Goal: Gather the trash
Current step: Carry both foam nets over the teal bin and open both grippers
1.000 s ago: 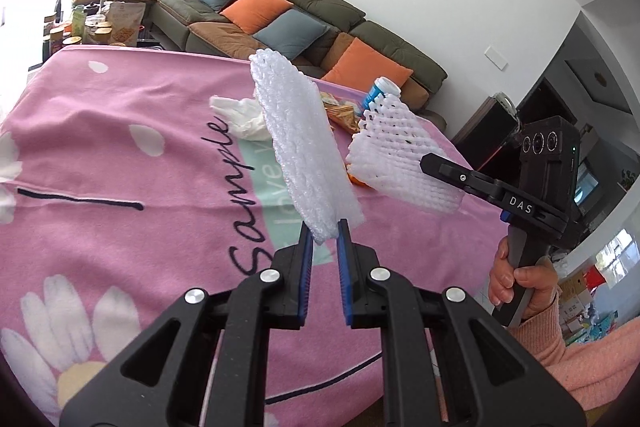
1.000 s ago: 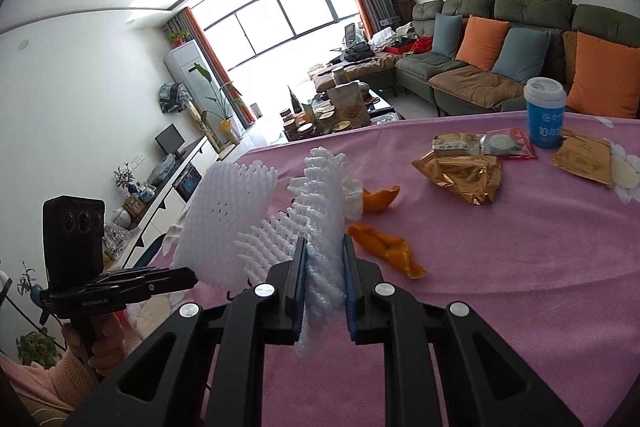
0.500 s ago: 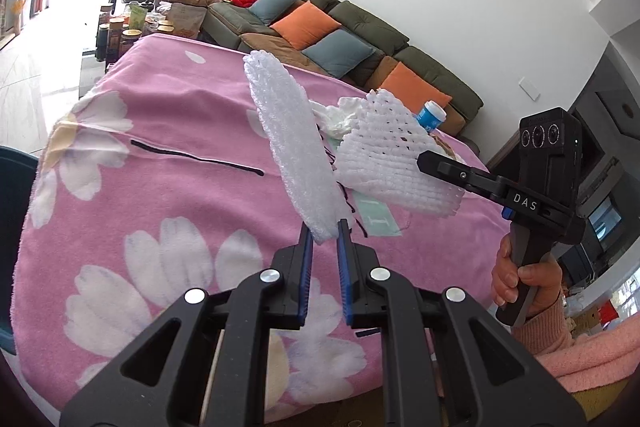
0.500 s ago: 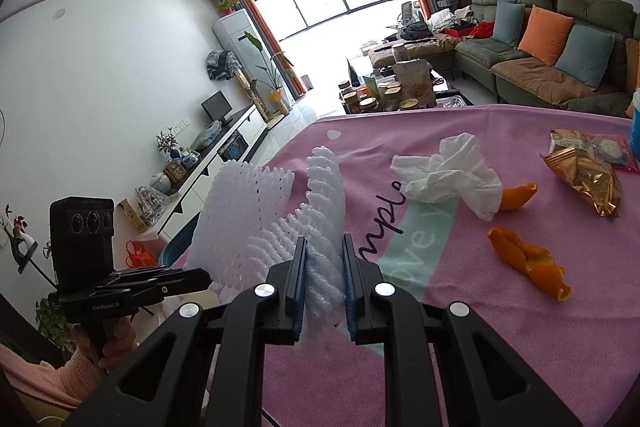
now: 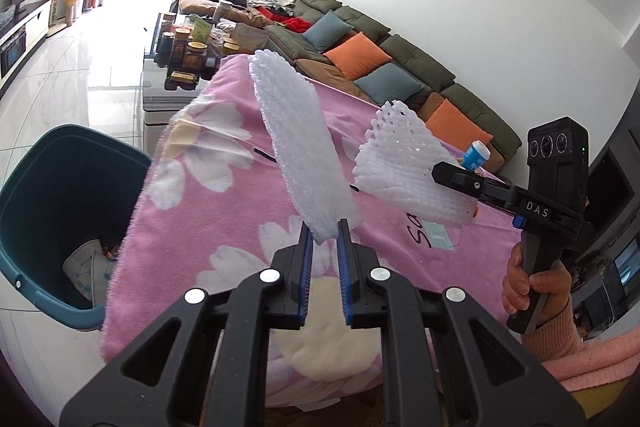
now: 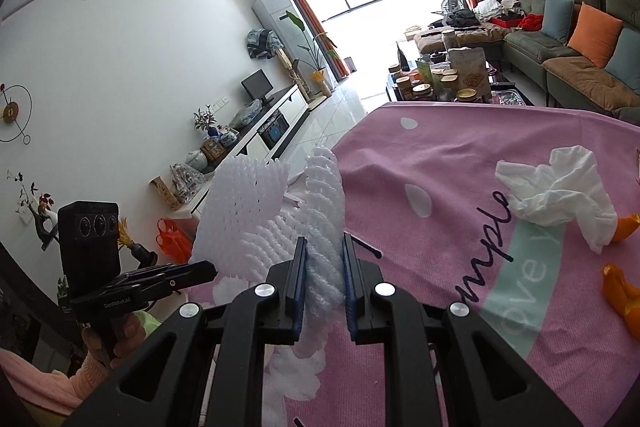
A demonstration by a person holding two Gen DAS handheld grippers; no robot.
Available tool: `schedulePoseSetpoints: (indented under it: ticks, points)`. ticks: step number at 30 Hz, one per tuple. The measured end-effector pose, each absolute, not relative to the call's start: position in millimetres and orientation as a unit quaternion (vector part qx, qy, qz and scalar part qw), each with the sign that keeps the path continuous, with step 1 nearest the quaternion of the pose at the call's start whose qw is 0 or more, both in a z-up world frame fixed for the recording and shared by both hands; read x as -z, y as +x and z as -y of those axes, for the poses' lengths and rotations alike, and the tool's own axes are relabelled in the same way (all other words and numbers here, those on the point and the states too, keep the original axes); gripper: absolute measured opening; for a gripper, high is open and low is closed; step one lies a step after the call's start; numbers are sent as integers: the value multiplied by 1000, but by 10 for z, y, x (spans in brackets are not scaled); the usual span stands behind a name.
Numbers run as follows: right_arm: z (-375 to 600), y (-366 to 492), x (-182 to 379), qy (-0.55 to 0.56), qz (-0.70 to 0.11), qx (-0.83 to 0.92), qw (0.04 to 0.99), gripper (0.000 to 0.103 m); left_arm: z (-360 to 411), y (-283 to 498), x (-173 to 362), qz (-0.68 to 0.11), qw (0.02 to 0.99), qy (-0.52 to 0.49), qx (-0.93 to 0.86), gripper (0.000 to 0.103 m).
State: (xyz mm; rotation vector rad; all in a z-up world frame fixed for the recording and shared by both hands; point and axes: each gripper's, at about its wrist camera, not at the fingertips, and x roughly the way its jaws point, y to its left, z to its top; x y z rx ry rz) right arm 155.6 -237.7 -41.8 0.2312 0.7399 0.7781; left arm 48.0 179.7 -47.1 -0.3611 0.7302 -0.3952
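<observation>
left gripper [image 5: 323, 233]: clamped on the lower end of a white foam net [image 5: 298, 143], held above the pink tablecloth [image 5: 208, 211].
right gripper [image 6: 324, 259]: pinched on a second foam net [image 6: 320, 203].
bin [image 5: 60, 195]: teal, off the table's corner, partly filled.
advice: both nets are best brought fully over the rim before the jaws are eased apart, one at a time.
left behind: tissue [image 6: 560, 195] and orange peel [image 6: 622, 291].

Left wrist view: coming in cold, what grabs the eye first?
Two white foam nets, one pinched upright in the left gripper, the other clamped by the right gripper, both above the pink flowered cloth. Beyond the cloth's left edge a teal bin stands open on the floor.
</observation>
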Motion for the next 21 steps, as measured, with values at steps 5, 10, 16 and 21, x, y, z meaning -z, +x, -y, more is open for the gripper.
schedulePoseSetpoints:
  ticks: [5, 10, 16, 21]
  points:
    - [2134, 1560, 385, 103, -355, -392, 843, 15, -2078, 322, 426, -348, 906, -180, 162, 13]
    - [1896, 1634, 358, 96, -358, -413, 832, 15, -2271, 206, 382, -345, 910, -190, 129, 13]
    - [1573, 1701, 350, 84, -363, -437, 819, 15, -2623, 90, 360, -340, 915, -200, 82, 13]
    - [1236, 1750, 346, 62, -370, -455, 808, 15, -2876, 135, 397, -341, 915, -212, 38, 13]
